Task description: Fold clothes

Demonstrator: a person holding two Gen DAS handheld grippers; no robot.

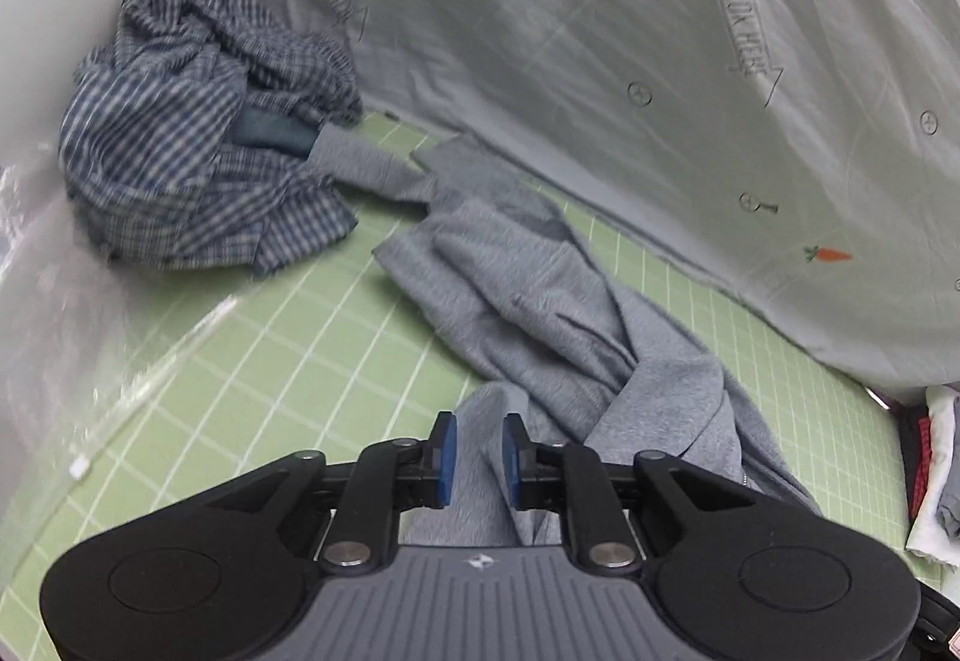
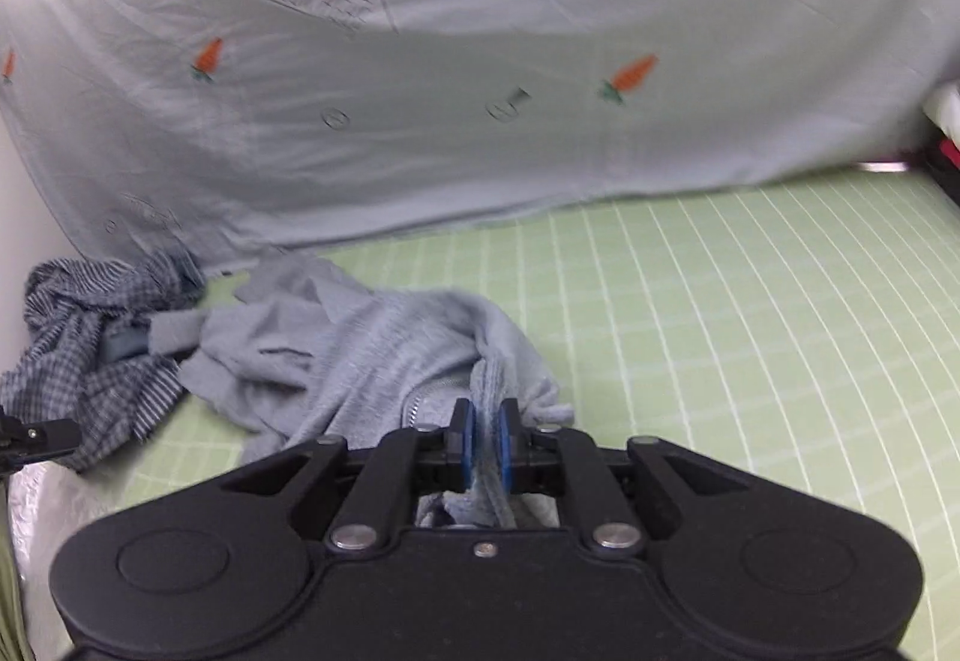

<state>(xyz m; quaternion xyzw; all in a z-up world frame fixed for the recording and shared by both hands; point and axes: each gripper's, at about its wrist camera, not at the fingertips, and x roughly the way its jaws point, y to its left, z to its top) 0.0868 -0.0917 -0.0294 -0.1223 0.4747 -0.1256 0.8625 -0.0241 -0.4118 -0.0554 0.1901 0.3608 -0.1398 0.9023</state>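
1. Left wrist view: pale sheet [image 1: 660, 61] with carrot print hung as a backdrop along the far edge of the green gridded mat [image 1: 288, 337]; same sheet fills the far side in the right wrist view.
2. Grey garment [image 1: 540, 301] lying crumpled and twisted across the middle of the mat, one end running toward the far left corner, the other drawn toward the near edge. Not flat, not folded.
3. Blue checked garment [image 1: 198, 145] heaped in the far left corner, touching the grey one's far end. Unfolded as it lies.
4. Left gripper [image 1: 480, 448]: blue pads set apart with a band of grey cloth between them; whether the pads actually bite cannot be told.
5. Right gripper [image 2: 485, 442]: pads nearly together, clamped on a bunched edge of the grey garment beside a zip.
6. Judged step: spreading the grey garment for folding. Advised: confirm both holds, draw the two held points apart evenly, lift enough to undo the twist, lay flat on bare mat clear of the checked heap.
7. Hard to make out: garment type, sleeves and hem lost in folds; motion blur in both views; white and red items cut off at the right edge, unidentified.
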